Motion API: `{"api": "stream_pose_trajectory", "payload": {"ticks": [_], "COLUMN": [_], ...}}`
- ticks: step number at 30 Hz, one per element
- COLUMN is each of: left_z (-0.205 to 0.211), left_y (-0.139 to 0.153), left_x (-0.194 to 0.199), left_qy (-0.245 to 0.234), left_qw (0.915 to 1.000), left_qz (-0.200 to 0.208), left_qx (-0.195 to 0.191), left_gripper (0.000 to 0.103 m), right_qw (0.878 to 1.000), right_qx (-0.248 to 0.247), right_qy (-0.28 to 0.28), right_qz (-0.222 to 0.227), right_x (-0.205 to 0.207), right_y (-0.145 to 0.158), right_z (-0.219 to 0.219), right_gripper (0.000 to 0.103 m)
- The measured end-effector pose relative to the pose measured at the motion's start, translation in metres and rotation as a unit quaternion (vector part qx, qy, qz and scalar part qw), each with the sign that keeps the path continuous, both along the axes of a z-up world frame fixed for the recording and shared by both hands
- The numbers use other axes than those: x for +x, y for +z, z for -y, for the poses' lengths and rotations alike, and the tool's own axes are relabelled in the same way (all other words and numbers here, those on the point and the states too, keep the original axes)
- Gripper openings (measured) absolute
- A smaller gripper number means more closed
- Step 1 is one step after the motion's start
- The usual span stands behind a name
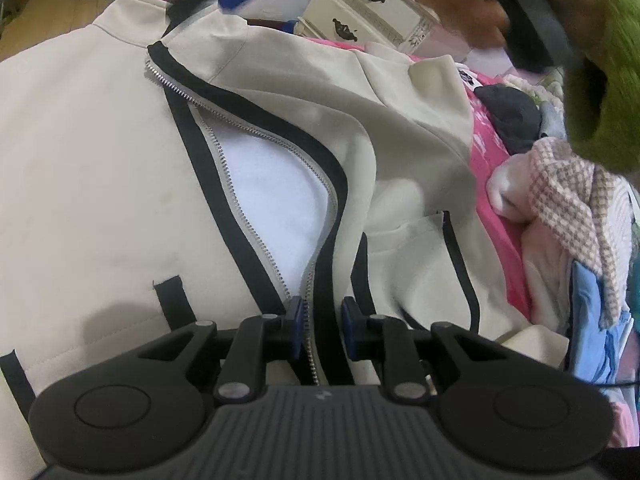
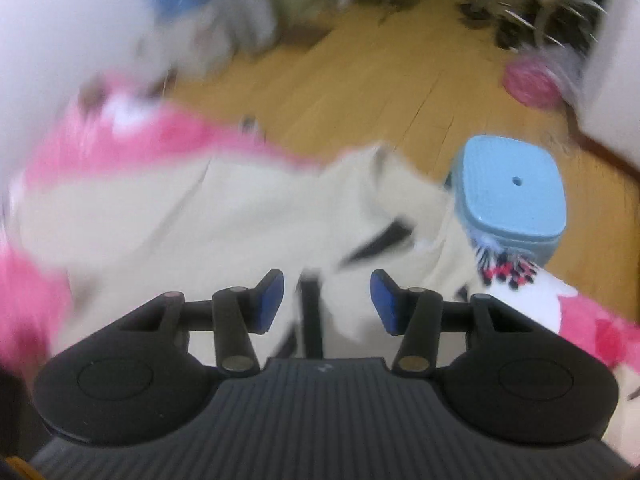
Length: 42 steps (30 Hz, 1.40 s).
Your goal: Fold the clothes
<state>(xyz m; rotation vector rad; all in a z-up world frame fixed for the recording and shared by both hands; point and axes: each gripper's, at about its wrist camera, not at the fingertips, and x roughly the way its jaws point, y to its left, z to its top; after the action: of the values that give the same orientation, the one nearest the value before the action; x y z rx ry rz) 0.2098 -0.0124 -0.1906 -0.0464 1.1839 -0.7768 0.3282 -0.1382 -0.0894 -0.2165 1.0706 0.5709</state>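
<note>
Jacket [image 1: 100, 184], cream with black-trimmed zipper, spread flat directly ahead of both grippers.
Left gripper [image 1: 322, 326]: jaws narrowly parted, straddling the zipper [image 1: 276, 276] edge; actual grip cannot be told. Right gripper [image 2: 327, 304]: jaws wide apart, holding nothing, above blurred cream fabric. Beyond right: blue stool [image 2: 510, 196].

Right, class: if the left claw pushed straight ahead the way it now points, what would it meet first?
The left claw already straddles the black-edged zipper of the cream jacket. Going straight on, it would probably run along that zipper edge into the jacket's bunched fabric; depth is hard to judge.
</note>
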Motion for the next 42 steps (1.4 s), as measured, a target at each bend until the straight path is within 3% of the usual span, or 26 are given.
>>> {"api": "stream_pose_trajectory", "payload": {"ticks": [6,7,9,11,13,15,18,21,32,37,42], "left_z": [0.003,0.004,0.005,0.006,0.008,0.007,0.002,-0.002,-0.014,-0.012,-0.014], "left_y": [-0.002,-0.003,-0.003,-0.004,-0.004,-0.002,0.004,0.008,-0.004,-0.009,-0.003], "left_x": [-0.003,-0.004,-0.005,-0.005,-0.003,-0.001,0.002,0.009,0.017,0.018,0.018], "left_qy": [-0.002,-0.003,-0.003,-0.005,-0.004,0.0,0.011,0.03,0.065,0.072,0.087], "left_qw": [1.0,1.0,1.0,1.0,1.0,1.0,0.9997,0.9986,0.9949,0.9939,0.9935], "left_qz": [-0.004,-0.004,-0.005,-0.007,-0.008,-0.009,-0.016,-0.031,-0.072,-0.081,-0.068], "left_qx": [0.003,0.003,0.004,0.005,0.003,-0.003,-0.015,-0.028,-0.027,-0.022,-0.028], "left_gripper": [0.02,0.02,0.02,0.02,0.02,0.02,0.02,0.02,0.019,0.02,0.029], "right_qw": [0.995,0.997,0.998,0.994,0.989,0.978,0.948,0.92,0.934,0.936,0.918], "right_qx": [-0.093,-0.08,-0.032,0.017,0.055,0.108,0.212,0.278,0.242,0.22,0.25], "right_qy": [0.024,0.002,-0.054,-0.106,-0.14,-0.176,-0.236,-0.274,-0.263,-0.275,-0.306], "right_qz": [0.01,0.007,-0.001,-0.003,0.001,0.008,0.023,0.028,-0.011,-0.026,-0.037], "right_x": [-0.028,-0.027,-0.024,-0.024,-0.026,-0.031,-0.034,-0.028,0.014,0.02,0.007], "right_y": [-0.051,-0.058,-0.064,-0.062,-0.059,-0.049,-0.031,-0.021,-0.07,-0.09,-0.06], "right_z": [-0.021,-0.014,0.006,0.026,0.041,0.058,0.089,0.105,0.055,0.046,0.067], "right_gripper": [0.05,0.049,0.029,0.018,0.013,0.012,0.011,0.011,0.011,0.022,0.044]}}
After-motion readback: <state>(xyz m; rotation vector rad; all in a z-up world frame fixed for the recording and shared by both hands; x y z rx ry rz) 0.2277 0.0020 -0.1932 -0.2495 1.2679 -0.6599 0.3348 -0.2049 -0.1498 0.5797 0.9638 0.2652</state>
